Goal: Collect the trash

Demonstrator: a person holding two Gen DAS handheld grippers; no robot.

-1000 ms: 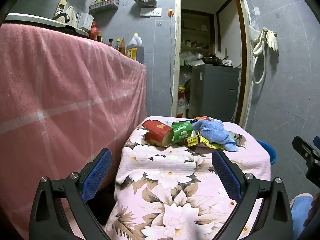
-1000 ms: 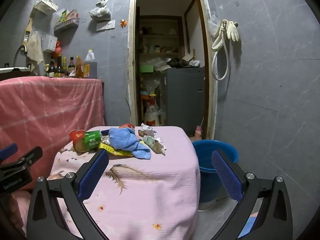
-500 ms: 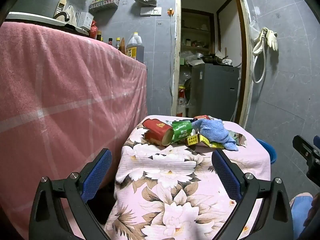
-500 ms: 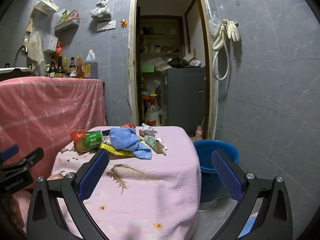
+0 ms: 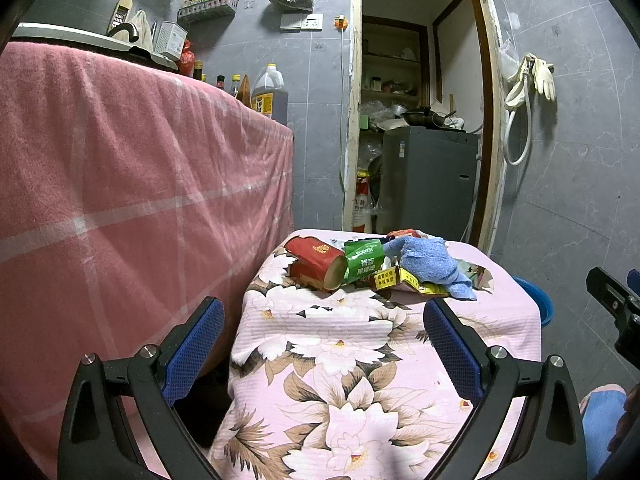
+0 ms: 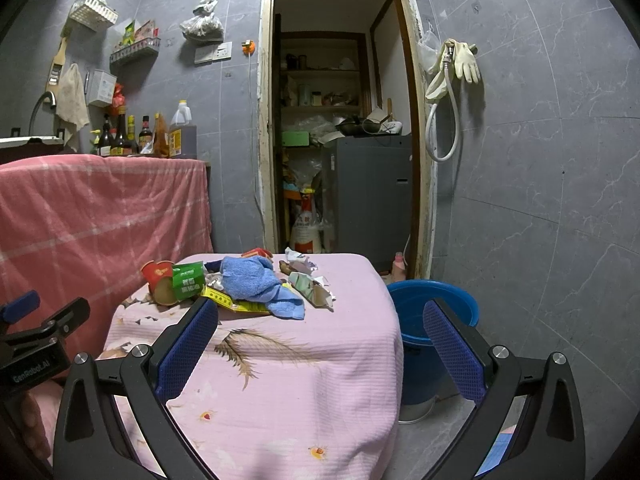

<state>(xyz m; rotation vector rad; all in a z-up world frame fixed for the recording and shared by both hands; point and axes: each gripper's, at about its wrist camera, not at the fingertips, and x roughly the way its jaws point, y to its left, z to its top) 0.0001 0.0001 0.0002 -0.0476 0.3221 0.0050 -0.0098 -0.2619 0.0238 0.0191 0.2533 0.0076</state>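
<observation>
A heap of trash lies at the far end of a small table under a pink flowered cloth (image 5: 340, 344) (image 6: 288, 344). It holds a red paper cup (image 5: 316, 262) (image 6: 158, 276) on its side, a green packet (image 5: 362, 264) (image 6: 187, 280), yellow wrappers (image 5: 400, 280) (image 6: 224, 300), a blue cloth (image 5: 428, 258) (image 6: 256, 280) and crumpled wrappers (image 6: 310, 286). My left gripper (image 5: 322, 352) is open and empty, short of the heap. My right gripper (image 6: 320, 352) is open and empty, above the table's near end.
A blue bucket (image 6: 428, 320) (image 5: 536, 308) stands on the floor right of the table. A counter draped in pink cloth (image 5: 132, 200) (image 6: 100, 212) stands close on the left, with bottles on top. An open doorway (image 6: 344, 140) lies behind.
Both grippers have drifted very slightly; the table and heap sit a little higher in the left wrist view. Nothing was taken hold of or moved.
</observation>
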